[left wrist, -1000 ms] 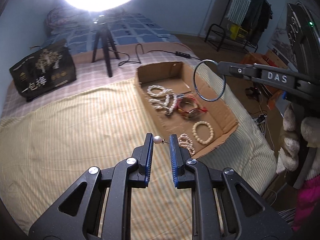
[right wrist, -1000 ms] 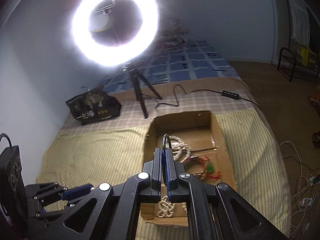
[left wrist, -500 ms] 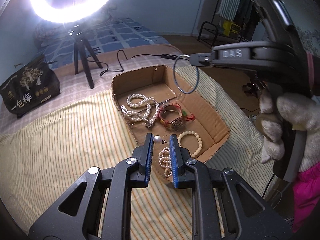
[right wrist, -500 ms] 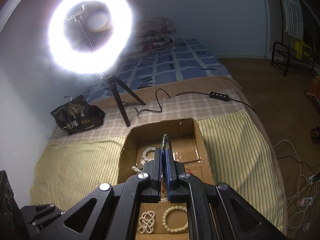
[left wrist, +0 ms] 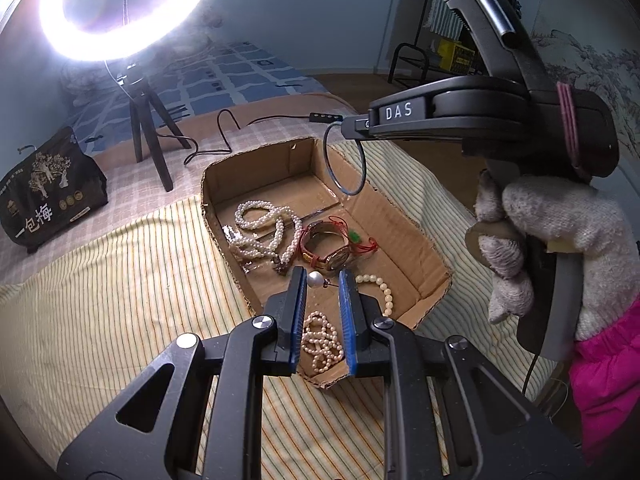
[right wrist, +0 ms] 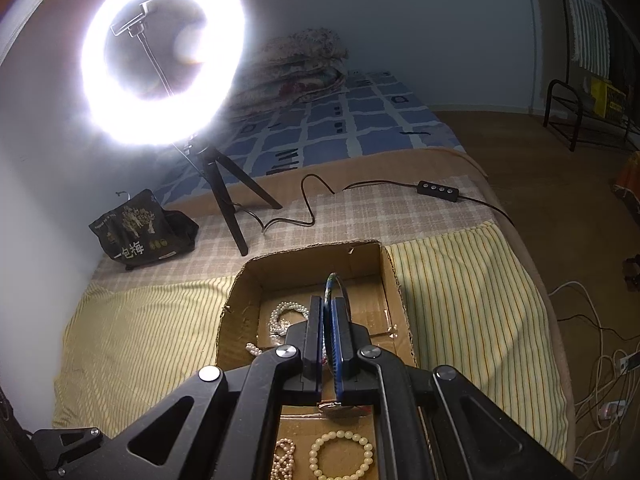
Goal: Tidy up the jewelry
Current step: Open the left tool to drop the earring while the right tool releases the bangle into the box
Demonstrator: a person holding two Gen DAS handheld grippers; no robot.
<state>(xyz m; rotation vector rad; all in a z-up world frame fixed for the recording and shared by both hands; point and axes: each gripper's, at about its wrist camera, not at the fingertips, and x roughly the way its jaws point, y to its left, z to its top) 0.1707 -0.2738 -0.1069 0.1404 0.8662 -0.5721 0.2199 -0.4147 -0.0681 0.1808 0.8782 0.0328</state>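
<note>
A shallow cardboard box [left wrist: 400,216] lies on the striped bedspread and holds pearl strands [left wrist: 266,232], a watch [left wrist: 324,246], a cream bead bracelet [left wrist: 380,288] and a small pearl bracelet [left wrist: 322,338]. My left gripper [left wrist: 323,280] holds a pearl earring [left wrist: 314,279] between its jaws, above the box's near end. My right gripper [right wrist: 328,308] is shut on a thin dark bangle [right wrist: 338,284], which also shows in the left wrist view [left wrist: 344,162], hanging above the box's far end [right wrist: 312,260].
A ring light on a tripod [right wrist: 228,204] stands behind the box, with its cable and switch [right wrist: 438,190] across the bed. A black printed bag [left wrist: 48,196] sits at the left. The bed's right edge drops to a floor with cables [right wrist: 600,332].
Both grippers have moved over the box. The left one, with the earring, now hangs over the box's near end; the right one has carried the bangle over the far end and lower.
</note>
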